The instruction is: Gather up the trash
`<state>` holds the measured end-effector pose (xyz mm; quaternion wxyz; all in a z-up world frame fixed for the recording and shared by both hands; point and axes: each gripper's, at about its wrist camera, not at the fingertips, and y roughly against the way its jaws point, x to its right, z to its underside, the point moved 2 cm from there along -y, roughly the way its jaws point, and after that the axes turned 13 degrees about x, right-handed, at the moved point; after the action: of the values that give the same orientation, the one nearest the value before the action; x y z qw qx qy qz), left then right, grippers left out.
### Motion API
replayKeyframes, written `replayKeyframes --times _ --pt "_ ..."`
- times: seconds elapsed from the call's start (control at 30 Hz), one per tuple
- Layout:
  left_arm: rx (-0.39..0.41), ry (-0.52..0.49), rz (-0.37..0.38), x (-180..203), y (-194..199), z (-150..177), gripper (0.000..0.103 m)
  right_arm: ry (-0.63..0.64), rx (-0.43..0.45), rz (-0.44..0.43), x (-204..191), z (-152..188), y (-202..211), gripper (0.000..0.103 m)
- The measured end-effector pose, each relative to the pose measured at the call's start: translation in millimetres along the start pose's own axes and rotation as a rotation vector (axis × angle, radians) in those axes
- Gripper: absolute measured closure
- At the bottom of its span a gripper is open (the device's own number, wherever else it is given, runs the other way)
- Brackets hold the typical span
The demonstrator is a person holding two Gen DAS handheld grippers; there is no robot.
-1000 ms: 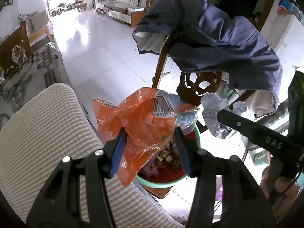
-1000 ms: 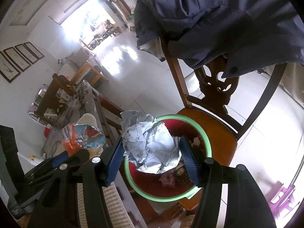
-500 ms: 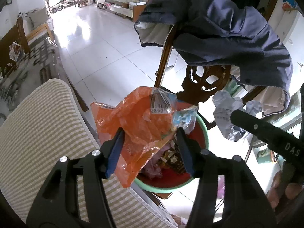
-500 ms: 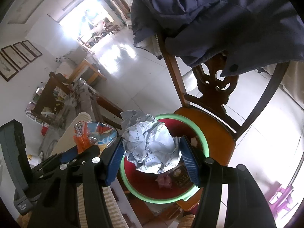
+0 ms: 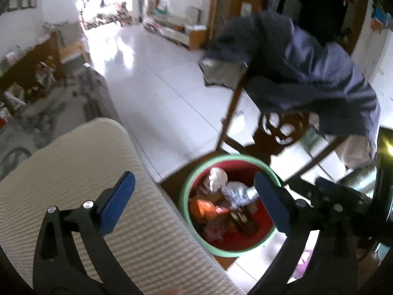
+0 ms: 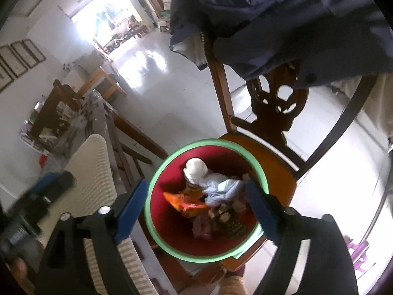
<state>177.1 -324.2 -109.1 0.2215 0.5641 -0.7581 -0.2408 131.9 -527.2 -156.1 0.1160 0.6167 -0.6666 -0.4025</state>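
Left wrist view: left gripper (image 5: 194, 201) opening, nothing between its jaws; orange wrapper (image 5: 206, 206) and crumpled paper (image 5: 237, 191) lie below in the bin (image 5: 186, 191); right gripper (image 6: 196, 211) opening too, empty, paper (image 6: 221, 188) beneath it.

A lived-in family home, seen in its living room.

Glossy white floor tiles (image 5: 157, 93) run to a bright open doorway (image 6: 118, 22). A carved wooden chair (image 6: 275, 108) has a dark blue jacket (image 6: 294, 19) draped over its back, framed pictures (image 6: 19, 59) hang on the wall, a cluttered wooden shelf (image 6: 46, 120) stands beside a striped cushion (image 5: 73, 172).
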Motion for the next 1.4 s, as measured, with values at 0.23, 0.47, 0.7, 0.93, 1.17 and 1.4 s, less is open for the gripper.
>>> replayKeyframes --times 0.23,0.47,0.7,0.93,1.17,1.4 --pt "0.163 0.075 -0.033 -46 54 -20 0.005 0.136 0.122 -0.012 -62 0 32 0.007" --pt "0.315 0.096 -0.068 -101 125 -20 0.005 0.188 0.512 -0.072 -141 9 116 0.007" --pt "0.418 0.072 -0.162 -155 190 -8 0.005 0.055 0.703 -0.121 -193 43 155 0.007" --pt "0.432 0.071 -0.207 -204 229 10 0.005 -0.002 0.599 -0.128 -236 70 153 0.007" --pt "0.430 0.069 -0.294 -233 251 23 0.005 0.048 0.579 -0.127 -271 99 160 0.007" --pt "0.456 0.069 -0.410 -249 266 29 0.005 0.083 0.593 -0.121 -287 113 168 0.007"
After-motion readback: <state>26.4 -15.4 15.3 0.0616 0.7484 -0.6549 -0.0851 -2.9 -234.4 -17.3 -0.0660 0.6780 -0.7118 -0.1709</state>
